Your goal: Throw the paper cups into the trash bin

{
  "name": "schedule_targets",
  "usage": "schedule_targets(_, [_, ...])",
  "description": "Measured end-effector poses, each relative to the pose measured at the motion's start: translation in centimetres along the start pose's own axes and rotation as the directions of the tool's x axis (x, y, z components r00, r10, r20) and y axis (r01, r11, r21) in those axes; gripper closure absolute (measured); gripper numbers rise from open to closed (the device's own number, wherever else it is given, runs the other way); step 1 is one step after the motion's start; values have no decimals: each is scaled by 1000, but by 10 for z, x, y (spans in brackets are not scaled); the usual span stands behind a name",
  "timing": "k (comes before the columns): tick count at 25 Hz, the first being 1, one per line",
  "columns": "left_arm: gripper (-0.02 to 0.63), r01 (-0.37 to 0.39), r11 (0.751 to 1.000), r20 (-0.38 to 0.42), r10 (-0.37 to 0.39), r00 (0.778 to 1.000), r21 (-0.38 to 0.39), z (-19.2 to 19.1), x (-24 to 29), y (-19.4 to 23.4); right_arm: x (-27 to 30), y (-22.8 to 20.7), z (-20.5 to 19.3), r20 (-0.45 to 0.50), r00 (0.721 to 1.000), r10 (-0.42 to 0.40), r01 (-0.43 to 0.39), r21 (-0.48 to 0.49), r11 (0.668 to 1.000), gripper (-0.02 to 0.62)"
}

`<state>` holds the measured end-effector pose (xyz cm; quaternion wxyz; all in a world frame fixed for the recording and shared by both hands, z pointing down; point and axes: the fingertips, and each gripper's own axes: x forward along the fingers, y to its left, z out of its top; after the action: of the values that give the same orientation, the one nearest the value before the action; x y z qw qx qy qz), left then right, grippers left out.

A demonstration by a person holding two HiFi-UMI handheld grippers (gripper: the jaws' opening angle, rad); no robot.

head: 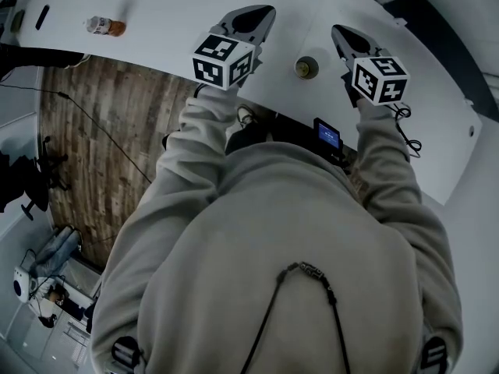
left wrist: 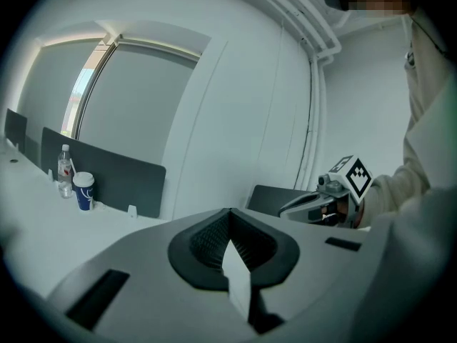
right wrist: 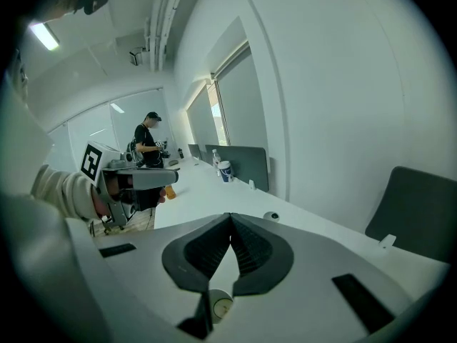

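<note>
Peeking below right tool [right wrist: 230,220], paper cup [right wrist: 219,306]

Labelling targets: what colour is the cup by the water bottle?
The cup is blue with a white top; clearest in the left gripper view.

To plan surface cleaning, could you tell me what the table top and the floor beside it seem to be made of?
Table top: smooth, white, with a faint sheen and no grain; probably laminate or painted board. Floor: brown planks with visible grain and seams; wood or wood-look laminate, I cannot tell which.
</note>
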<state>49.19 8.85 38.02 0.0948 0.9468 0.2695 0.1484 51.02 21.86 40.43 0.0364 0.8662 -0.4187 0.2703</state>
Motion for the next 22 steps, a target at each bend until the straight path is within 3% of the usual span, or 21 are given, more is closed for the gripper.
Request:
schedule_targets(19, [604,-6,995,-105,-4,994,-97,-86,4,0,20,-1,-95,-165,986,4,7,68,998,574])
schedule_targets(22, [604,-7,994,-119,-7,993,-112,-101,8,-1,25,-1,-118,-210,977,17,3,95,995,521])
